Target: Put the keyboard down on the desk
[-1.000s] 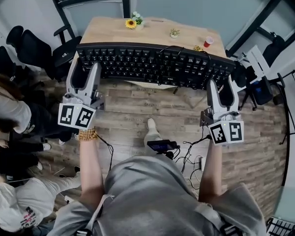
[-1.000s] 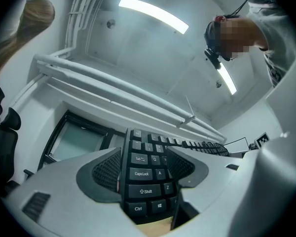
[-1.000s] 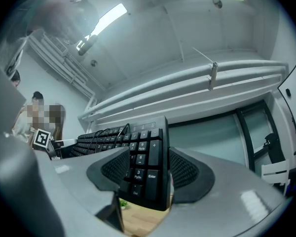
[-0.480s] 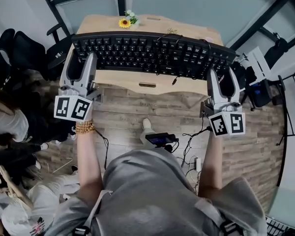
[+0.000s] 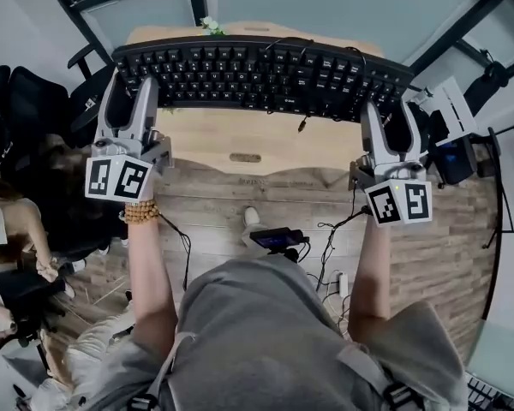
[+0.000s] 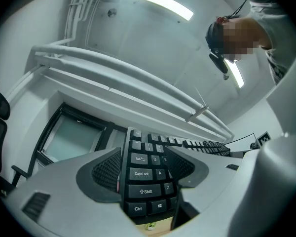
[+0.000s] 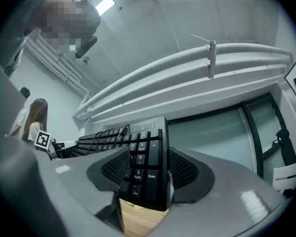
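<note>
Aloft, keyboard [image 5: 261, 75] between left tool [image 5: 128, 86] and right tool [image 5: 385, 114], open desk [image 5: 207, 139] beneath.

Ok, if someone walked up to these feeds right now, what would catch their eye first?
The long black keyboard spans the top of the head view, held over the wooden desk. The left gripper is shut on its Ctrl and Shift end, and the right gripper is shut on its number-pad end. A cable end hangs from the keyboard's near edge.

The desk [image 5: 240, 139] is bare along its near edge; the keyboard [image 5: 257, 75] overhangs the rest, flowers [image 5: 211, 26] at the far edge.
</note>
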